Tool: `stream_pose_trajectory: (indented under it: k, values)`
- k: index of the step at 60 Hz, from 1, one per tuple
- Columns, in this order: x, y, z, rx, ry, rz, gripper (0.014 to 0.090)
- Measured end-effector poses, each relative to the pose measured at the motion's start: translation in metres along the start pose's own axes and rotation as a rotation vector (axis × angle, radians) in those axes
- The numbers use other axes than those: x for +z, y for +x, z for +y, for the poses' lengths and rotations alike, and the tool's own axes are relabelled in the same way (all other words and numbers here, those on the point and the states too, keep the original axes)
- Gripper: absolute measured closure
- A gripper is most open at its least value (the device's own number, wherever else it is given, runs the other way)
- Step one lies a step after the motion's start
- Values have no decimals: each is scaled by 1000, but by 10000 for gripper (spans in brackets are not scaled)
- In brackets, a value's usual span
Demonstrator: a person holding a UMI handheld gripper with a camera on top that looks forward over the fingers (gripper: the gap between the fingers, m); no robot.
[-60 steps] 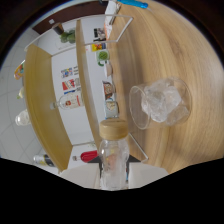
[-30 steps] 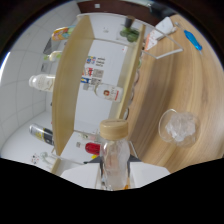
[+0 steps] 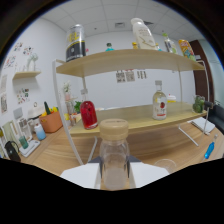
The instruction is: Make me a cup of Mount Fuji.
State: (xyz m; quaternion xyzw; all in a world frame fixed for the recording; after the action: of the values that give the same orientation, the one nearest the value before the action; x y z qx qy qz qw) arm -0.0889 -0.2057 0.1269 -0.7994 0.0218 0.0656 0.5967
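Note:
A clear bottle (image 3: 114,157) with a tan cap (image 3: 114,128) stands upright between my fingers, filling the near middle of the gripper view. My gripper (image 3: 114,176) is shut on the bottle, and its white fingers (image 3: 80,175) show on either side of the bottle's body. Their tips are hidden low in the view. Beyond the bottle stands a wooden two-level shelf (image 3: 135,116). A rim of a clear cup (image 3: 165,164) shows faintly just right of the bottle on the wooden table.
The lower shelf carries a red bottle (image 3: 89,114) and a clear bottle with a red label (image 3: 159,101). Tall containers (image 3: 76,43) stand on the top shelf. An orange pot (image 3: 51,121) sits left, a blue pen (image 3: 209,150) lies right.
The view has swung from strongly tilted to level and now faces the shelf. The glass with ice has left the view. The capped bottle stays held between the fingers.

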Motion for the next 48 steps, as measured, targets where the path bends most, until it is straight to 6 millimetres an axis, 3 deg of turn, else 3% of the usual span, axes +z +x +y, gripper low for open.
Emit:
stream_pose_trajectory:
  k: [8, 26, 48]
  values:
    - [13, 2, 27, -91, -56, 23, 673]
    - [27, -2, 64, -130, -162, 20, 664]
    - [6, -2, 70, -138, -137, 26, 625]
